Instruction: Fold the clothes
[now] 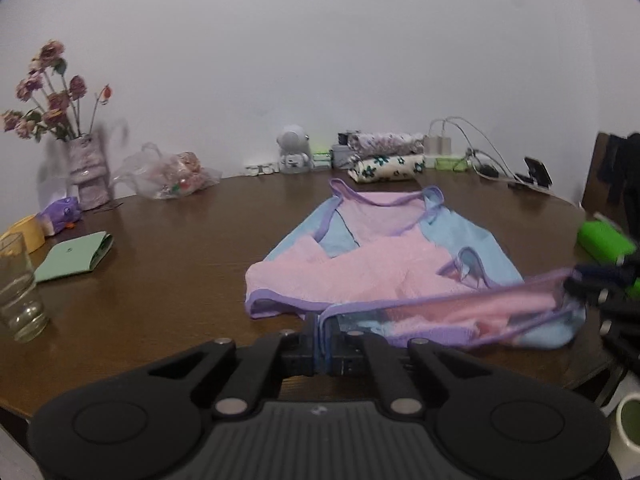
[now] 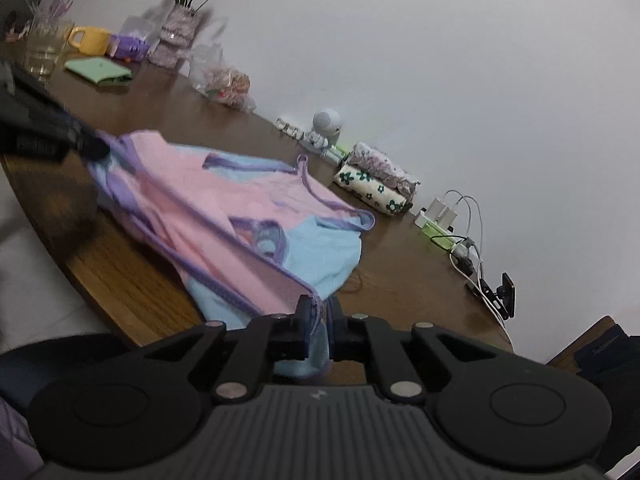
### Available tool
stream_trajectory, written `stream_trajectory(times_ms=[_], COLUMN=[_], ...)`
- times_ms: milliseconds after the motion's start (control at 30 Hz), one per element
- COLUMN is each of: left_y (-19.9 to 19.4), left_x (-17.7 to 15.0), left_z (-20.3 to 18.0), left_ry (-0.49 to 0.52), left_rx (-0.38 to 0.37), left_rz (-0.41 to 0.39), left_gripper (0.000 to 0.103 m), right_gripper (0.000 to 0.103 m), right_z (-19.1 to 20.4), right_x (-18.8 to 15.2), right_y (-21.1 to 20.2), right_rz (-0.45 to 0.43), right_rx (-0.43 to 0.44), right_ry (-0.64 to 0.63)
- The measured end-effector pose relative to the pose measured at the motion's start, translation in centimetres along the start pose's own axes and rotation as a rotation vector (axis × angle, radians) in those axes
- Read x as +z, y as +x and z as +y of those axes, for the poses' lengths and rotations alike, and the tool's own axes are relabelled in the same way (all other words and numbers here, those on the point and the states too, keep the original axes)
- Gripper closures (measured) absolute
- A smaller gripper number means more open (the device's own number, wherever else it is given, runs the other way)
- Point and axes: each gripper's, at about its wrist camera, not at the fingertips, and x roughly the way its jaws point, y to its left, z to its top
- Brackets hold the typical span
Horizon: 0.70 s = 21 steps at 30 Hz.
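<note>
A pink and light-blue garment [image 1: 380, 264] with purple trim lies spread on the brown wooden table [image 1: 160, 272], its near hem lifted and stretched between my two grippers. My left gripper [image 1: 322, 336] is shut on the purple-trimmed hem at the front. In the same view my right gripper [image 1: 576, 280] pinches the hem's other end at the right edge. In the right wrist view the garment [image 2: 224, 200] runs diagonally; my right gripper [image 2: 320, 320] is shut on its near edge, and my left gripper [image 2: 92, 144] holds the far corner.
Along the back wall stand a vase of dried flowers [image 1: 86, 168], a plastic bag [image 1: 172, 176], a small white robot toy [image 1: 294, 152], folded floral clothes [image 1: 386, 156] and chargers with cables [image 1: 460, 156]. A glass [image 1: 20, 292] and green pouch [image 1: 74, 256] sit left.
</note>
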Motion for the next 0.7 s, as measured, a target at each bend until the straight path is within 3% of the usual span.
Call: stream_trajectory(times_ms=[267, 367, 433, 533, 700], left_y=[-0.1, -0.2, -0.1, -1.2, -9.8], left_x=[-0.5, -0.3, 0.7, 5.6, 17.2], left_z=[-0.1, -0.1, 0.1, 1.3, 3.7], left_ry=[-0.015, -0.020, -0.028, -0.047, -0.007], left_rx=[-0.001, -0.011, -0.033, -0.075, -0.165], left_rz=[0.003, -0.006, -0.019, -0.125, -0.488], left_gripper=[0.101, 0.102, 0.102, 0.102, 0.102], right_gripper=[0.088, 0.098, 0.099, 0.099, 0.099], right_z=[1.3, 0.8, 0.3, -2.4, -10.6], right_x=[-1.0, -0.9, -0.6, 1.8, 10.6], right_y=[1.3, 1.1, 1.0, 0.7, -5.8], right_rz=[0.049, 0.033, 0.018, -0.041, -0.337], right_rx=[-0.014, 0.001, 0.012, 0.027, -0.080], right_ry=[-0.041, -0.012, 0.007, 0.040, 0.031])
